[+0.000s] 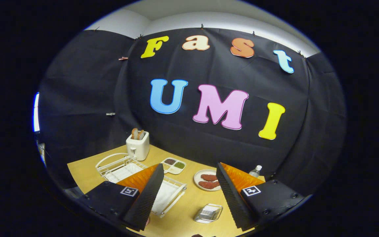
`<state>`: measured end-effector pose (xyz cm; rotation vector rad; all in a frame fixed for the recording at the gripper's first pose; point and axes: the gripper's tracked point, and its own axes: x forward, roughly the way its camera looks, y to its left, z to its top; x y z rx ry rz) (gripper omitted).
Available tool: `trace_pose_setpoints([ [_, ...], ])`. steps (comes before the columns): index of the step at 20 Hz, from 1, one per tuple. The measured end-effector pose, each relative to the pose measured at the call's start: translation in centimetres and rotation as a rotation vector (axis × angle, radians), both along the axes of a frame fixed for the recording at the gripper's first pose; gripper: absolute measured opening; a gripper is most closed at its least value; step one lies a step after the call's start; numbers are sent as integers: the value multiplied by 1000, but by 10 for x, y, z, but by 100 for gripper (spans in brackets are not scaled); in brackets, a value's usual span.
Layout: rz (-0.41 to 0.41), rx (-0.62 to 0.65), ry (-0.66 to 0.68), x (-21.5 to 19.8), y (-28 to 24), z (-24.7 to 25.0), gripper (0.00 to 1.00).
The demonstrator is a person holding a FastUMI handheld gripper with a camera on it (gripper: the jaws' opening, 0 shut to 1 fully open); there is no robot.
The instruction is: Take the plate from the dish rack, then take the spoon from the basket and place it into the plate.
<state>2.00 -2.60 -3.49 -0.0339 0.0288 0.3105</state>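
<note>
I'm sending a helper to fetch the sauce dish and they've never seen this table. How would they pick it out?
Start at the white toaster at the table's far corner against the black wall. Just beside it, past the end of the white dish rack, lies the small white sauce dish, beyond the open claw. Unlike the round plate of reddish patties nearby, it is split into compartments holding dark and green fillings.

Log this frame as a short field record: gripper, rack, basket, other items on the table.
gripper: open, fingers spread wide, holding nothing, above the table
dish rack: white wire, behind the left finger; plate not discernible
basket: small clear one, between the fingers, near the right one; contents unclear
toaster: white, bread in slots, beyond the rack
sauce dish: divided, past the rack
meat plate: beside the right finger
table: light wood
</note>
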Motion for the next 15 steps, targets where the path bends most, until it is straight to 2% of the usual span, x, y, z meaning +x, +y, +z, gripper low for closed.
trace_pose_setpoints([
  [3, -49, 14, -35, 0, -41, 17, 98],
  [7, -77, 40, -13, -1, -74, 11, 98],
  [15, -102, 49, -22, -4, -102, 8, 98],
])
